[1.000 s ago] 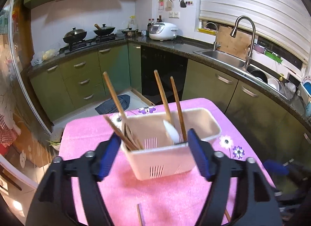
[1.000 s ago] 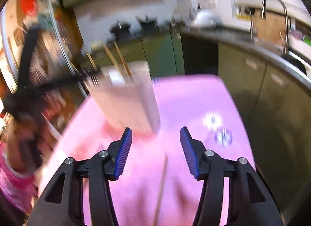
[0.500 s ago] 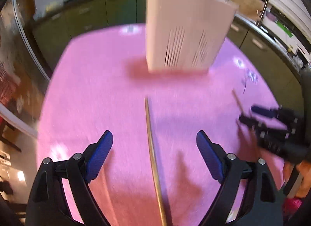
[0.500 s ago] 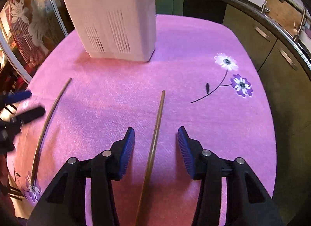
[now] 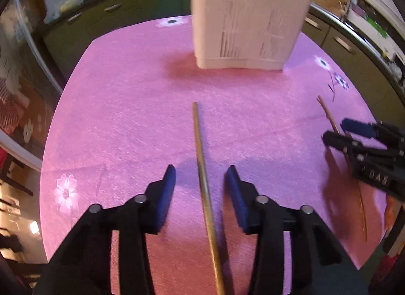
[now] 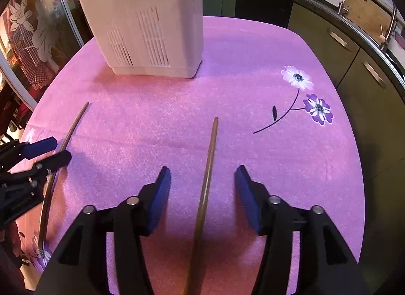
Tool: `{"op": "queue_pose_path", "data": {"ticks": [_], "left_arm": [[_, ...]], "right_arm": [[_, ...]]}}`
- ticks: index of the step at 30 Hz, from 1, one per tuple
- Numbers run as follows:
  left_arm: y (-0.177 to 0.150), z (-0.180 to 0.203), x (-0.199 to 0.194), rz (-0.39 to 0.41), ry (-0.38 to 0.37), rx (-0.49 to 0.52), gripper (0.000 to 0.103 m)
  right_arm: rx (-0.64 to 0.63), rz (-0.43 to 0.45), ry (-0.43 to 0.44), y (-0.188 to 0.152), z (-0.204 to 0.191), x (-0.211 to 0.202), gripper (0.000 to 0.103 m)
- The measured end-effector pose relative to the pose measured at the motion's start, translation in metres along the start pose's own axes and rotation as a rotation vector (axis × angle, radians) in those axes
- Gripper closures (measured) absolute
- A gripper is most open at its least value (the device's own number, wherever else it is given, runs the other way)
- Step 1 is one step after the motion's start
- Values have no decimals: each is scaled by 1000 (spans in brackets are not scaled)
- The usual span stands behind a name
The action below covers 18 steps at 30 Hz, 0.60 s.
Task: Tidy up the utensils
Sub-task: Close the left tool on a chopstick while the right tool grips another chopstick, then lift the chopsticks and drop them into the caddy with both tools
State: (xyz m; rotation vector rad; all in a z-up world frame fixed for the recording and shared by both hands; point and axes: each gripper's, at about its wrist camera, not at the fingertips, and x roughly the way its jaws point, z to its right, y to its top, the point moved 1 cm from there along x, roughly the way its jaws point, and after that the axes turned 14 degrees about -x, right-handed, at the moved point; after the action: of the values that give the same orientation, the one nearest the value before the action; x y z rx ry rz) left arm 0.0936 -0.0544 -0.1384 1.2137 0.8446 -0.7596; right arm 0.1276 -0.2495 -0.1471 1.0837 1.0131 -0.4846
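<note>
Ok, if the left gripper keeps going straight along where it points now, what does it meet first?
Most likely the chopstick lying between the left gripper's open fingers, and the pink tablecloth under it. The white utensil holder stands well beyond; depth is hard to judge here.

The surface [image 6: 253, 168] wears a matt, fuzzy pink cloth. The chopsticks [image 6: 207, 173] look like smooth brown wood, the slotted holder [image 6: 152, 29] matt white plastic. Each tool [image 5: 200, 176] is black plastic with blue pads [image 5: 235, 193].
</note>
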Motion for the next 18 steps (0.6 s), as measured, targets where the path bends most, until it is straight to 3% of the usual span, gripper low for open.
{"op": "queue_pose_path", "data": {"ticks": [4, 7, 9, 11, 18], "left_arm": [[1, -7, -2, 16, 7, -19, 96], [0, -4, -4, 22, 13, -1, 97], [0, -1, -4, 26, 17, 9, 97], [1, -1, -3, 24, 12, 12, 97], [3, -2, -2, 8, -13, 10, 97]], "right_arm": [[-5, -7, -1, 4, -2, 3, 47], [-12, -13, 5, 7, -3, 6, 50], [-15, -18, 18, 11, -1, 7, 58], [-7, -20, 27, 13, 1, 7, 96], [49, 11, 91, 14, 16, 0, 97]]}}
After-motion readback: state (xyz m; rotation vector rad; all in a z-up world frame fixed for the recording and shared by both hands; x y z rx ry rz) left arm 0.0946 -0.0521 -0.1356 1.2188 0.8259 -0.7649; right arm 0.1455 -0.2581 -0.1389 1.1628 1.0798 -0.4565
